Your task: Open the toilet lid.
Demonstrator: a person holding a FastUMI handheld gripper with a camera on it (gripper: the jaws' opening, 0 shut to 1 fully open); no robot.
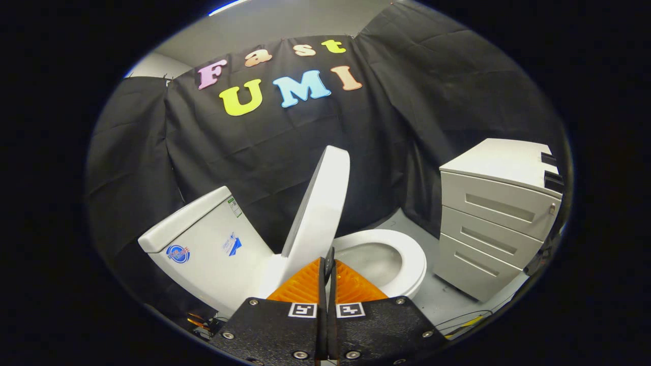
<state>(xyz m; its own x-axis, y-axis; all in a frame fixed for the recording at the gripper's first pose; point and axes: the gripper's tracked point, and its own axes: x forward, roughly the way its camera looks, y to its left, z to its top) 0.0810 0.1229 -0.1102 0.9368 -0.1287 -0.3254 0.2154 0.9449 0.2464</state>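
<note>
I see my gripper [326, 264] with fingers pressed nearly together, pinching the lower edge of the lid [319, 203], which stands almost upright just ahead, short of the tank [203, 239]. If I release early, I judge it could drop onto the seat [407, 254].

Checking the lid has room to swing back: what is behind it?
Behind the raised lid, pinched between the gripper fingers, stand the tank and the black cloth wall. The hinge is covered.

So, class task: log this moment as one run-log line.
toilet lid: raised, near upright | gripper: shut on lid edge | seat: down | drawer cabinet: beyond bowl
</note>
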